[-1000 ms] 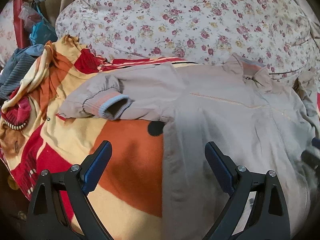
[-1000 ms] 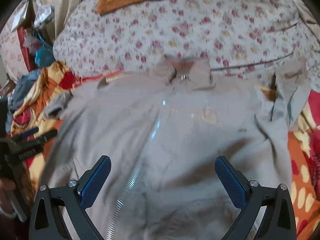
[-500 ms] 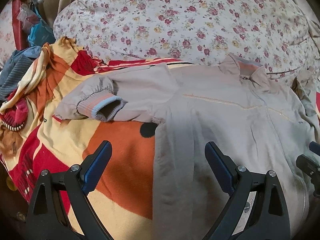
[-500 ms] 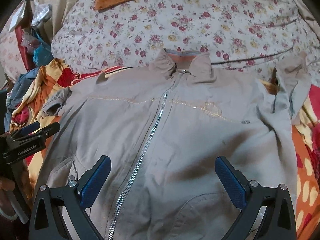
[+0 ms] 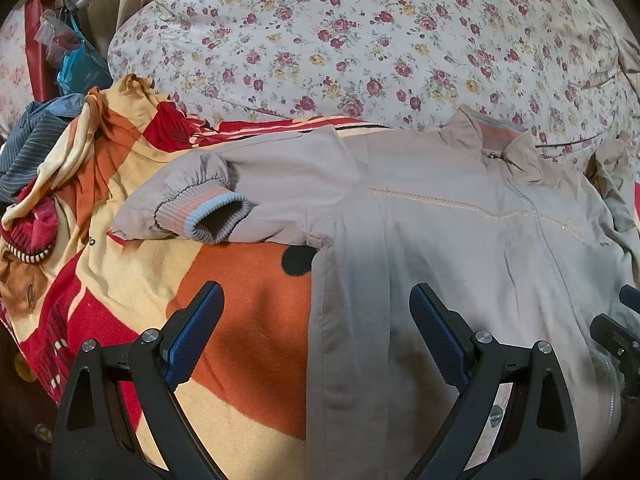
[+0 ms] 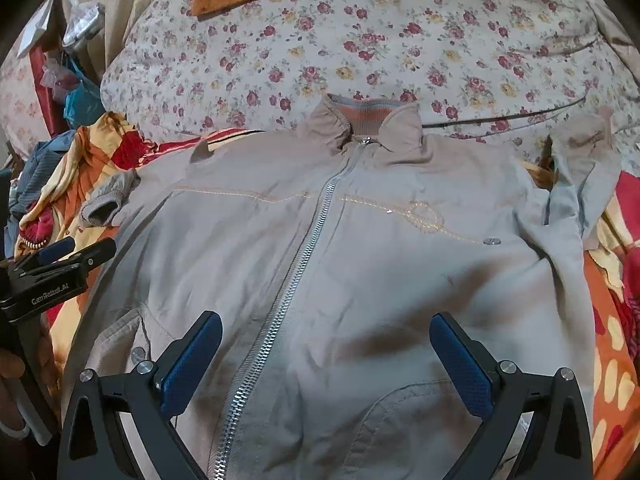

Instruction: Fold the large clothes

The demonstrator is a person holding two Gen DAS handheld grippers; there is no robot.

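Note:
A grey zip-up jacket (image 6: 340,264) lies front side up on a bed, collar towards the far side, zip closed. Its left sleeve (image 5: 240,196) is bent across the blanket, ribbed cuff (image 5: 212,220) facing me. The other sleeve (image 6: 580,184) is crumpled at the far right. My left gripper (image 5: 316,304) hovers open over the jacket's left side edge, holding nothing. Over the lower front, astride the zip, my right gripper (image 6: 326,332) is open and empty too. The left gripper also shows at the left edge of the right wrist view (image 6: 60,256).
An orange, red and yellow blanket (image 5: 140,280) covers the bed under the jacket. A big floral quilt (image 5: 360,48) is heaped behind the collar. Striped blue clothing (image 5: 28,148) and bags (image 5: 80,68) pile at the far left. A hand (image 6: 12,368) holds the left gripper.
Both views have shifted a little, so the jacket sits slightly further left in the left wrist view and is sharp in the right wrist view. Both grippers stay open; the jacket itself has not moved.

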